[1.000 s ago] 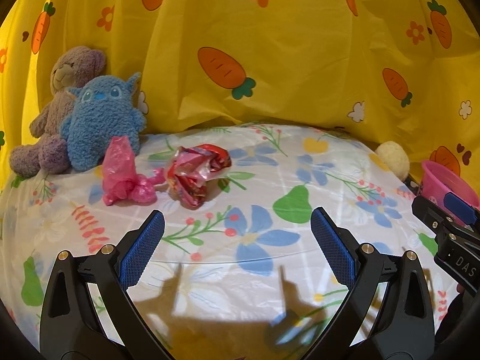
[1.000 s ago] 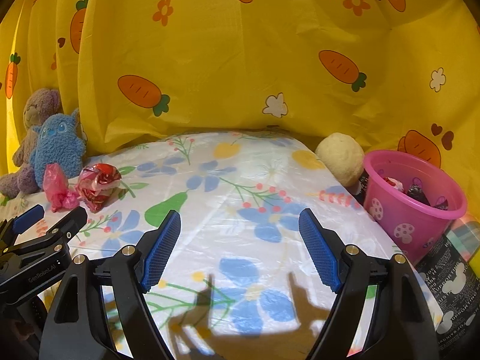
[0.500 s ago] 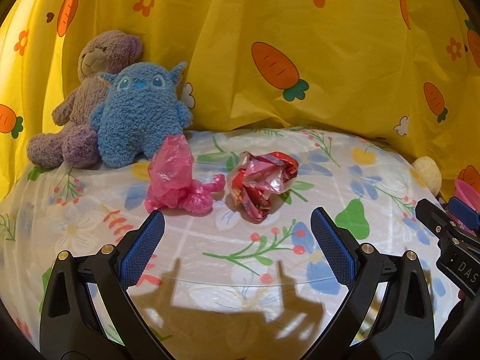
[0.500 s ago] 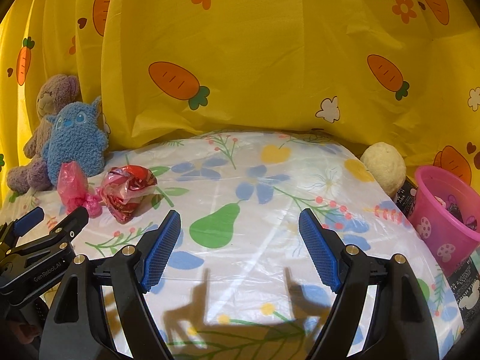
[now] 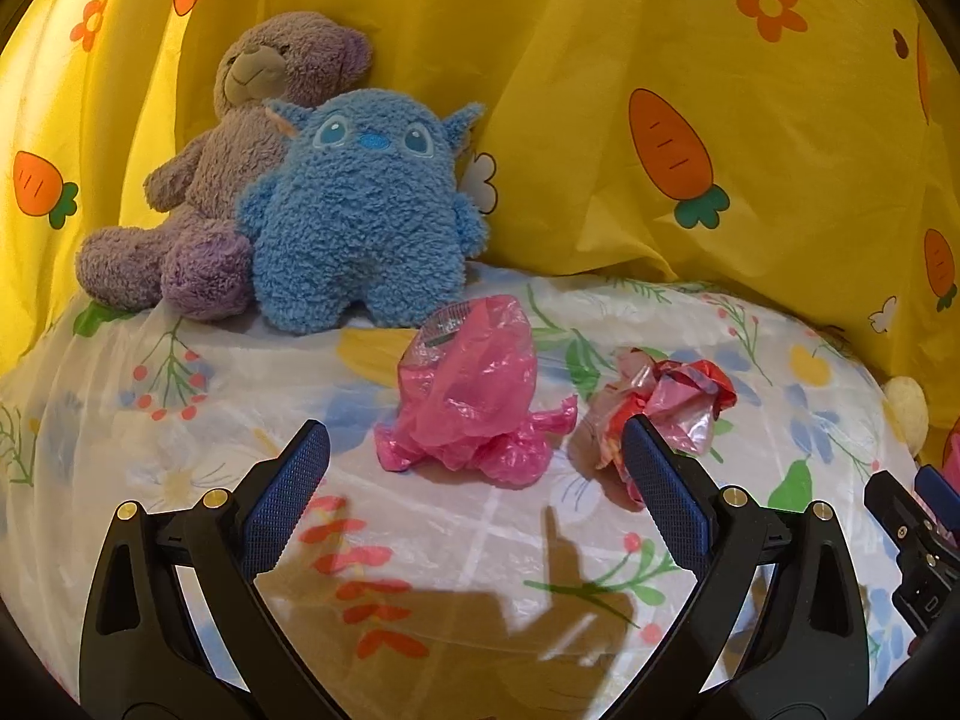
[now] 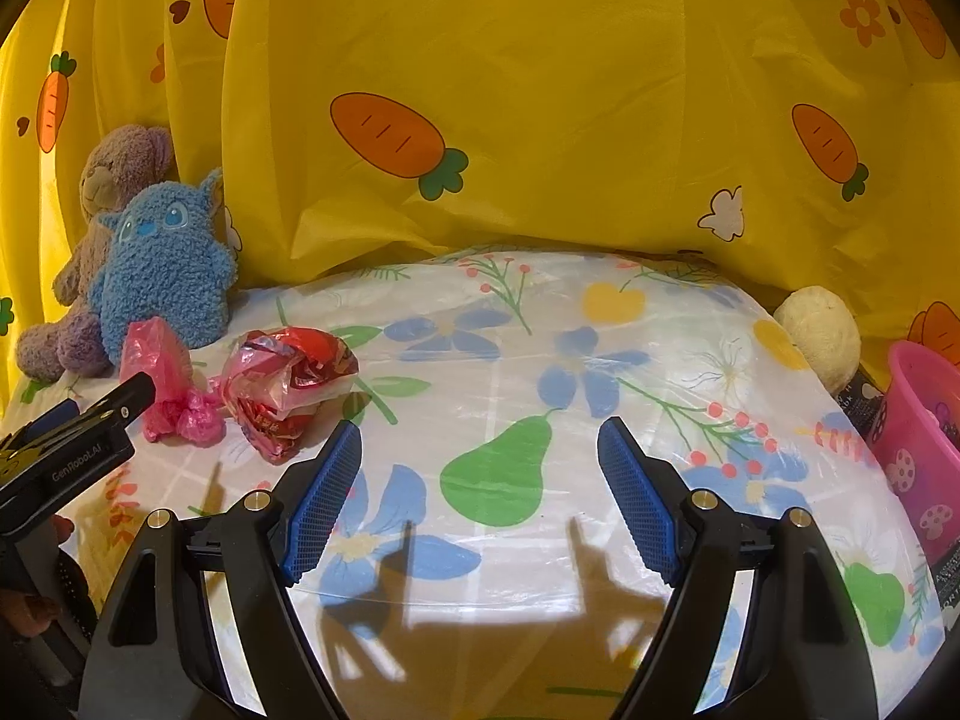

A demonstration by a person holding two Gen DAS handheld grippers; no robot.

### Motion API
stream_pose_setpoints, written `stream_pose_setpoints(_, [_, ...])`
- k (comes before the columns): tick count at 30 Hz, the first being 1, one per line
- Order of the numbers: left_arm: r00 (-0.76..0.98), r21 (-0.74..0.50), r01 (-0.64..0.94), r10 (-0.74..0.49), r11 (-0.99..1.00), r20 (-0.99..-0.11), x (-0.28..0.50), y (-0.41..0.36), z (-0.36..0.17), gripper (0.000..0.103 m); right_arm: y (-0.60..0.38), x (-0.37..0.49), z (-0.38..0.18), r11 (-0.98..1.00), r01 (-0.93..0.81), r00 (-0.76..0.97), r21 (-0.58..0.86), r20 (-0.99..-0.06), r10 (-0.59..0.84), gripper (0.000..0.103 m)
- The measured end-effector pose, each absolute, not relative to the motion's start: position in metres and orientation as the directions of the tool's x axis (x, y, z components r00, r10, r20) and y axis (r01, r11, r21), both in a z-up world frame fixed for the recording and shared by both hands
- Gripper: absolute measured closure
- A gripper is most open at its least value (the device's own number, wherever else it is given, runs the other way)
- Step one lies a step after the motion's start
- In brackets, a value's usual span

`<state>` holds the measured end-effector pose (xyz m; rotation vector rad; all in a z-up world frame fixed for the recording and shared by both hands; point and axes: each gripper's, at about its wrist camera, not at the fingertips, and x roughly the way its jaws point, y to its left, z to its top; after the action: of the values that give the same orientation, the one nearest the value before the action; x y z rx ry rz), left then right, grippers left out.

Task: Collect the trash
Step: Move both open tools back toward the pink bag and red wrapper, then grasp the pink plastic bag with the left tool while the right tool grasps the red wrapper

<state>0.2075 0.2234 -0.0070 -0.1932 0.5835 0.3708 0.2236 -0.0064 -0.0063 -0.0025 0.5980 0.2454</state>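
Observation:
A crumpled pink plastic bag (image 5: 474,396) lies on the flowered table cover, just ahead of my left gripper (image 5: 474,486), which is open and empty. A crumpled red and clear wrapper (image 5: 666,402) lies to its right, partly behind the right finger. In the right wrist view the pink bag (image 6: 165,384) and the wrapper (image 6: 288,384) sit at the left, and the pink bin (image 6: 921,438) stands at the right edge. My right gripper (image 6: 480,474) is open and empty over the middle of the table.
A purple teddy bear (image 5: 222,168) and a blue plush toy (image 5: 360,210) sit at the back left against the yellow carrot curtain (image 6: 540,90). A cream fuzzy ball (image 6: 819,336) lies near the bin. The left gripper's body (image 6: 66,456) shows at the left.
Both grippers have swung left and moved closer to the trash. The pink bag now lies between the left fingers' line of sight. Both stay open.

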Motion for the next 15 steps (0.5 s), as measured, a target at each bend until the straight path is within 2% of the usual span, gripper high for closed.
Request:
stream_pose_setpoints(3, [0.756, -0.066, -0.399, 0.288, 0.915, -0.588, 0.218, 0.229, -0.013, 0.010, 0.002, 0.227, -0.006, 0.967, -0.244, 0.795, 0.067, -0.558, 0.239, 0.024])
stream_pose_setpoints(6, [0.744, -0.078, -0.398, 0.272, 0.914, -0.610, 0.228, 0.237, -0.019, 0.018, 0.011, 0.230, -0.006, 0.964, -0.259, 0.791, 0.060, -0.560, 0.247, 0.024])
stream_pose_setpoints(9, [0.734, -0.087, -0.395, 0.258, 0.914, -0.628, 0.237, 0.244, -0.024, 0.028, 0.018, 0.234, -0.007, 0.962, -0.269, 0.788, 0.052, -0.563, 0.251, 0.024])
stream_pose_setpoints(13, [0.716, -0.098, -0.389, 0.234, 0.916, -0.658, 0.247, 0.251, -0.032, 0.048, 0.026, 0.237, -0.008, 0.958, -0.284, 0.783, 0.047, -0.565, 0.260, 0.024])
stream_pose_setpoints(15, [0.706, -0.093, -0.388, 0.230, 0.917, -0.670, 0.251, 0.252, -0.035, 0.053, 0.031, 0.240, -0.009, 0.956, -0.290, 0.782, 0.044, -0.565, 0.263, 0.024])
